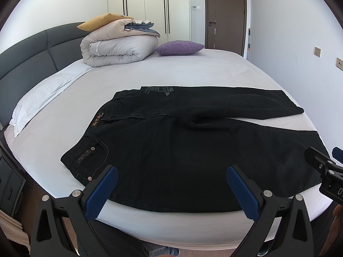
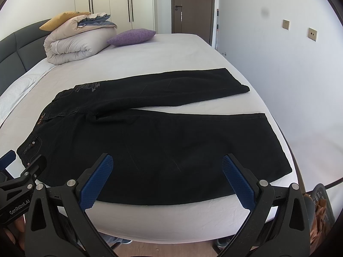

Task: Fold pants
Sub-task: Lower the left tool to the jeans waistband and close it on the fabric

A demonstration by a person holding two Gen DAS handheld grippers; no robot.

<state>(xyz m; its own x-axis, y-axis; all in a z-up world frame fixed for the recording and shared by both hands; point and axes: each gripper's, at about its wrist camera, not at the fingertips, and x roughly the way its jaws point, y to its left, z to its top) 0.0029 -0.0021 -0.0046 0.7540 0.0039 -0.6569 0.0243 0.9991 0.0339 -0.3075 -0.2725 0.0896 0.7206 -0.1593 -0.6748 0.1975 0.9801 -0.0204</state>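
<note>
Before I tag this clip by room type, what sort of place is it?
Most likely a home bedroom: black pants lie on a wide bed with a padded headboard, a folded duvet, and tall wardrobe doors behind.

Both cameras sit just off the near edge of the bed (image 1: 193, 68), low, looking forward across it toward the wardrobe (image 1: 145, 6) and door (image 2: 193, 4). The left view stands nearer the headboard (image 1: 27, 60), over the waist of the pants (image 1: 182, 150); the right view stands further right, over the legs. Both share the whole pants, the duvet (image 2: 72, 45) and the purple pillow (image 2: 130, 36).
</note>
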